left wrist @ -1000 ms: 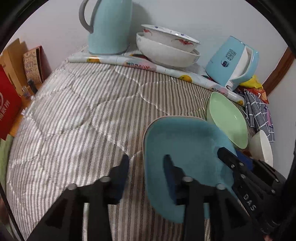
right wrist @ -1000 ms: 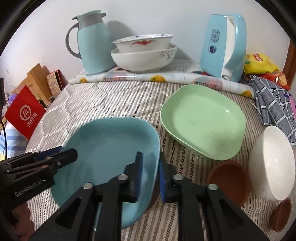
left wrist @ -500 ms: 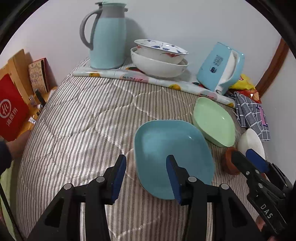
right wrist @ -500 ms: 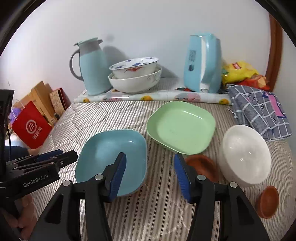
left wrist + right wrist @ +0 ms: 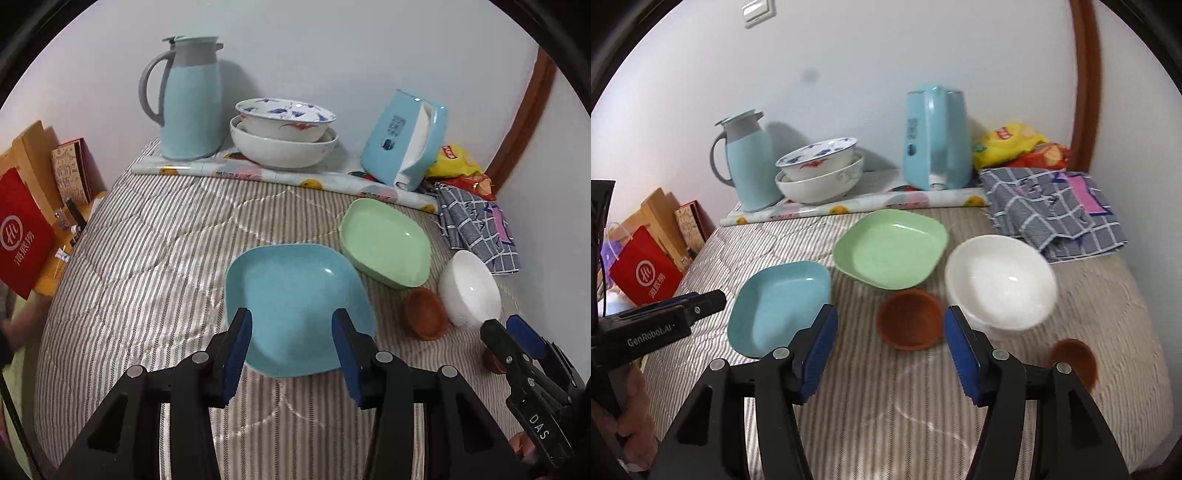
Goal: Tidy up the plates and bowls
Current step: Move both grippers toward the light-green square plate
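A blue square plate point(image 5: 295, 306) point(image 5: 779, 302) lies flat on the striped bedspread. A green square plate point(image 5: 386, 242) point(image 5: 890, 249) lies behind it to the right. A white bowl point(image 5: 469, 290) point(image 5: 1001, 280) and a small brown bowl point(image 5: 424, 312) point(image 5: 910, 317) sit beside them; a second small brown dish point(image 5: 1073, 360) lies further right. My left gripper point(image 5: 291, 341) is open, above the blue plate's near edge, holding nothing. My right gripper point(image 5: 888, 341) is open and empty, just in front of the brown bowl.
Two stacked patterned bowls point(image 5: 282, 131) point(image 5: 820, 171), a blue jug point(image 5: 186, 98), a blue kettle point(image 5: 936, 138), a rolled sheet point(image 5: 280, 175), snack bags point(image 5: 1015, 144) and a checked cloth point(image 5: 1052, 210) line the back. A red bag point(image 5: 644, 273) stands off the left edge.
The right gripper let go of the blue plate, opened and swung right toward the brown bowl. Both grippers pulled back and up; the left opened wider.
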A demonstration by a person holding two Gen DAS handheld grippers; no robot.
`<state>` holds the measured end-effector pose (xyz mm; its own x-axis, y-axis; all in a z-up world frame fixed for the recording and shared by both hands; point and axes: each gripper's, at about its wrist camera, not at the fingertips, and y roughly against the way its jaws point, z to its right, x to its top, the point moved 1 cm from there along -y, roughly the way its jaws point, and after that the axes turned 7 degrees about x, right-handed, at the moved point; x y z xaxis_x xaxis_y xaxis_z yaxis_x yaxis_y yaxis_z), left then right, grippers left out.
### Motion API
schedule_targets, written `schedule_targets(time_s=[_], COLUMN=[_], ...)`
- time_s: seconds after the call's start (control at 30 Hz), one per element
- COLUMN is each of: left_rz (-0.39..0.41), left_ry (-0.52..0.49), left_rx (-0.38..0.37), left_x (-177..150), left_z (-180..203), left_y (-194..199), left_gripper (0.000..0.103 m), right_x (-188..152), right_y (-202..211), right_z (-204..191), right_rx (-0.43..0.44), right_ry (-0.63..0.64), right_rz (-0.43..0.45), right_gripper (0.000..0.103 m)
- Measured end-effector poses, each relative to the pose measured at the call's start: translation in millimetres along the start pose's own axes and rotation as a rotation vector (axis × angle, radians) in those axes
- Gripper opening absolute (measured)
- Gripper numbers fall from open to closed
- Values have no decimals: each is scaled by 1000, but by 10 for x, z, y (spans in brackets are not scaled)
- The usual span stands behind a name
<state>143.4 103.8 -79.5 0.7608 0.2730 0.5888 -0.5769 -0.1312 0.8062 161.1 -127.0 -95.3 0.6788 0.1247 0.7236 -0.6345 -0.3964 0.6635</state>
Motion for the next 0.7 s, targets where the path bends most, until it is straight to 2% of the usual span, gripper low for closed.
schedule_targets(time_s=[0.2, 0.33, 0.4, 0.7], left_rz=[38, 71, 71, 38], left_ry=[-21, -40, -43, -54], left_rx=[-14, -10, -16, -50], left_x=[24, 51, 71, 181], left_z=[183, 270, 293, 296], left_y=[155, 231, 236, 169], left_gripper=[43, 43, 43, 43], right_x=[26, 65, 89, 177], right_y=[217, 353, 395, 342], right_z=[174, 218, 252, 351], right_rx=[-30, -81, -84, -56], right_ry=[-23, -5, -14, -70], right_rz=[8, 25, 28, 12], right_gripper=[60, 60, 64, 64])
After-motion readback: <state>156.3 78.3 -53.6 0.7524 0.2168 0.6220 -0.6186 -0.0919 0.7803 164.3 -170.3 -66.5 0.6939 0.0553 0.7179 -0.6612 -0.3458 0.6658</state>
